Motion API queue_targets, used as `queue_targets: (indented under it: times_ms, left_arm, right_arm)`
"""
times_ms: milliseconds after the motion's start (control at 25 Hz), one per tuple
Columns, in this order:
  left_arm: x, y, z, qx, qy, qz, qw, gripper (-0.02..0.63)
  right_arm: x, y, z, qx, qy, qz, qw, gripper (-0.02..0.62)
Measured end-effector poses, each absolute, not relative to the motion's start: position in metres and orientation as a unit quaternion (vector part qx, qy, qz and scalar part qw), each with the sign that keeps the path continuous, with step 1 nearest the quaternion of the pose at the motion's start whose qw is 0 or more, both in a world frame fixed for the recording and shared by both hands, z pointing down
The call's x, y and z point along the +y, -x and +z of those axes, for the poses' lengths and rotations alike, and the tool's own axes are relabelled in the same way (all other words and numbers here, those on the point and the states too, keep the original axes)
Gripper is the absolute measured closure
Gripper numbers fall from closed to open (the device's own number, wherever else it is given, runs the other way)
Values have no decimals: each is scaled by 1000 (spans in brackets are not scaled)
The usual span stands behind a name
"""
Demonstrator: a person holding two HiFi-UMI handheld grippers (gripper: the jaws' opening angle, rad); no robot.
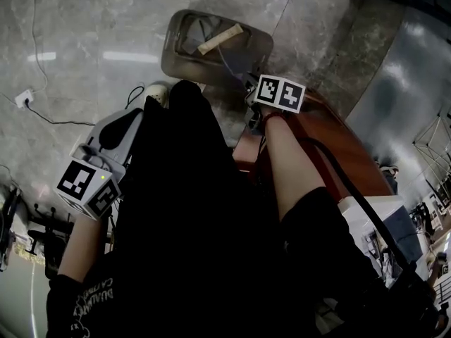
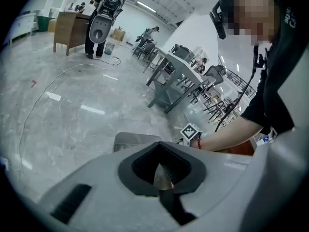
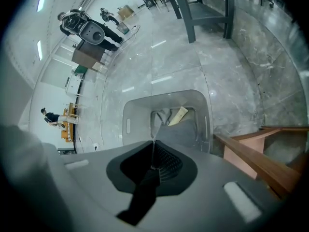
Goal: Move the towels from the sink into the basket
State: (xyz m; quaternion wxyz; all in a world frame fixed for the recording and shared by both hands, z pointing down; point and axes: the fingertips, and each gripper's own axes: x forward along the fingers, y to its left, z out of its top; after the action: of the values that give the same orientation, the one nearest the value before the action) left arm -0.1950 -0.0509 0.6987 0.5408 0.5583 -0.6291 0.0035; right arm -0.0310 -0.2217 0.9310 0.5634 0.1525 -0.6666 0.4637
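Left claw (image 1: 149,105): closed tight on a corner of the black towel (image 1: 184,167). In the left gripper view a dark strip of the towel (image 2: 175,208) runs out from between the shut jaws of the left claw (image 2: 162,172).
Towel: one large black sheet between the two claws. It is held at both sides and hangs down toward the person in the head view. Its lower part merges with the person's dark clothes, so I cannot tell where it ends.
Basket (image 1: 262,42): grey, standing on the marble floor (image 1: 84,41), beyond the towel's top edge and ahead of both claws. A beige strip (image 1: 220,39) lies inside it.
Towel and basket: the towel is outside the basket, and I cannot tell whether its top edge touches the near rim.
Right claw (image 1: 248,90): also clamped on the towel. The right gripper view shows the right claw (image 3: 153,166) with its jaws together on a black fold (image 3: 141,197). The basket (image 3: 129,124) lies straight past the tips.
Wooden furniture (image 1: 331,143): brown, just right of the right claw.
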Motion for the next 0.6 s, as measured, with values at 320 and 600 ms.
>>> queue_targets:
  times_ms: [320, 600]
  left_arm:
    - [-47, 195, 704, -631, -549, -4, 548, 600]
    - [-45, 196, 705, -621, -563, 1, 545, 600]
  right_arm:
    - [-213, 38, 937, -665, -141, 457, 574, 555]
    - [-210, 42, 933, -672, -135, 451, 572, 555]
